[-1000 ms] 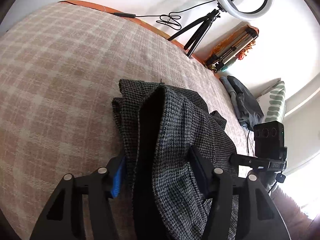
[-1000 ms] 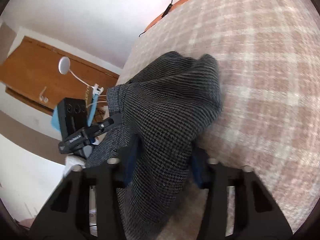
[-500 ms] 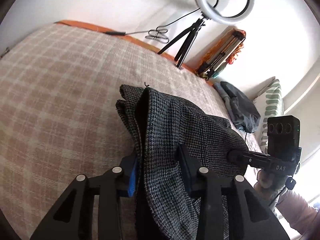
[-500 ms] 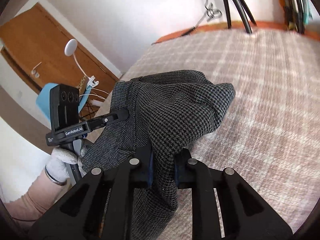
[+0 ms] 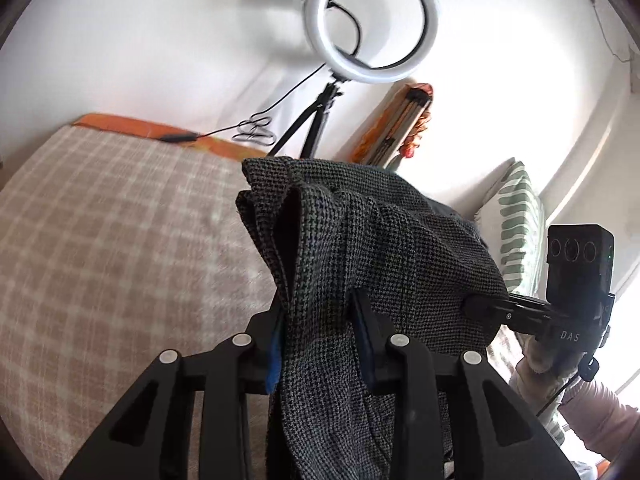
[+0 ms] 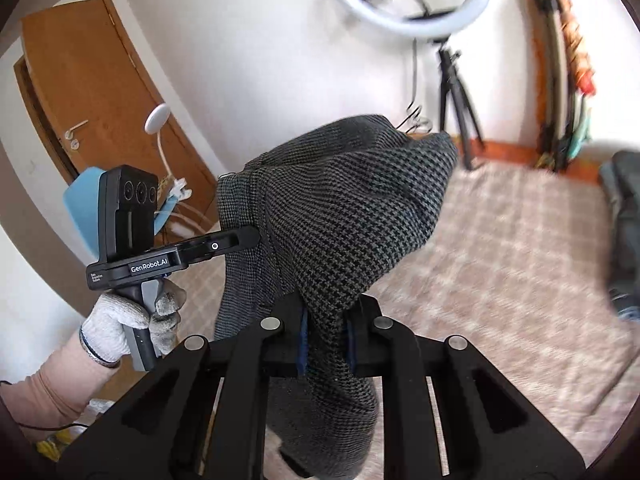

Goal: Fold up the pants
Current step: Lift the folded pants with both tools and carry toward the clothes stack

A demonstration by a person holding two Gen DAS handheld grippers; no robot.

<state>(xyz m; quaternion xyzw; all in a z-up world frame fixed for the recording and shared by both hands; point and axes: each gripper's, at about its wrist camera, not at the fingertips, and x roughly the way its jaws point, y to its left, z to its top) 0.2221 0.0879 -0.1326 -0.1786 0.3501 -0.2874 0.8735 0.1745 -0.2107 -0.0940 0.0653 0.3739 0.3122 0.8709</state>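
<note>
The dark grey houndstooth pants hang bunched between my two grippers, lifted above the plaid bed. My left gripper is shut on a fold of the pants. My right gripper is shut on another fold of the pants. The right gripper also shows at the right of the left wrist view, and the left gripper at the left of the right wrist view, each pinching the cloth. The lower part of the pants hangs below both views.
The bed with its beige plaid cover lies below. A ring light on a tripod stands by the far wall. A striped pillow and dark clothes lie at the right. A wooden door stands left.
Both grippers have closed on the pants and risen, lifting the cloth off the bed. The views have tilted up toward the wall and ring light.
</note>
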